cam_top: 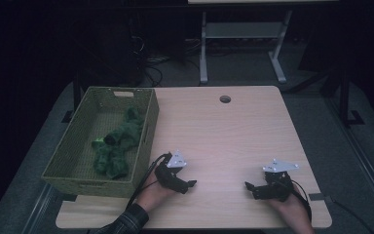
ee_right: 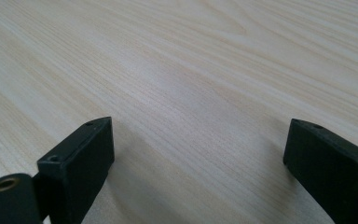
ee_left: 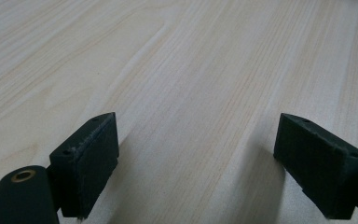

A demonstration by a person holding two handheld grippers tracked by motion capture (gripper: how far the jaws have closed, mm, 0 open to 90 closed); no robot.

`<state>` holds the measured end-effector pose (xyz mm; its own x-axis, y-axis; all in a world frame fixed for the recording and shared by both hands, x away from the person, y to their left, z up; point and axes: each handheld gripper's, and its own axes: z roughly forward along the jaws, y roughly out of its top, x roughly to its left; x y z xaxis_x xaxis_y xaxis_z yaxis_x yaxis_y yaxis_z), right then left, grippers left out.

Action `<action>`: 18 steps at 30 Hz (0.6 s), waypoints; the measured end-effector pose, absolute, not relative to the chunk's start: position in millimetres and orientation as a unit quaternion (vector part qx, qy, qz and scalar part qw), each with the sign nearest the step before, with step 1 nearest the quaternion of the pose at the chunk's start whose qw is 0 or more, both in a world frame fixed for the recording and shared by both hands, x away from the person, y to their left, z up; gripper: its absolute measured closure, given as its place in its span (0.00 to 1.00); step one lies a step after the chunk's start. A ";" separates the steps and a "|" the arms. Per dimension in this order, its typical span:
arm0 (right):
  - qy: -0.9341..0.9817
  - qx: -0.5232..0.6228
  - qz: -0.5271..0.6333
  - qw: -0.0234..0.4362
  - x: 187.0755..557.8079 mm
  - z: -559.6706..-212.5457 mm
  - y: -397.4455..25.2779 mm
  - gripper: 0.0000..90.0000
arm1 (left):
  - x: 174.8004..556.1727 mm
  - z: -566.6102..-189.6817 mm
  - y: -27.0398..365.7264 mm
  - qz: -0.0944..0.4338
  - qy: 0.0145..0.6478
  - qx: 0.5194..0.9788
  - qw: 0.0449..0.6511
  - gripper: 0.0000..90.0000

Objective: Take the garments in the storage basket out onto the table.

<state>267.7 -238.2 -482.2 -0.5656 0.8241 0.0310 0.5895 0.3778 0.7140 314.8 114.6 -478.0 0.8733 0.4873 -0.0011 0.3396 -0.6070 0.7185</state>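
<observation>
High view: both grippers, left (cam_top: 191,184) and right (cam_top: 248,185), are rested low on the table (cam_top: 233,131), jaws spread and empty, seemingly idle; the green cloth (cam_top: 116,146) is piled inside the basket (cam_top: 78,141).

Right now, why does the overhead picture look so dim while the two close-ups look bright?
High view: dark surroundings, only the table is lit, the green cloth in the basket looks murky. Left gripper view: bright wood, soft shadows beside the left hand-held gripper. Right gripper view: pale sheen on the wood ahead of the right hand-held gripper.
</observation>
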 end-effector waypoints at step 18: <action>0.813 0.436 0.349 0.166 267.6 -482.1 -237.9 0.09 | 316.7 -476.6 112.9 0.096 0.230 0.894 0.371 0.14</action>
<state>267.6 -237.9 -482.1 -0.5641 0.8250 0.0349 0.5932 0.3755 0.7121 316.7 112.9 -476.6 0.8756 0.4830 0.0002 0.3408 -0.6181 0.7083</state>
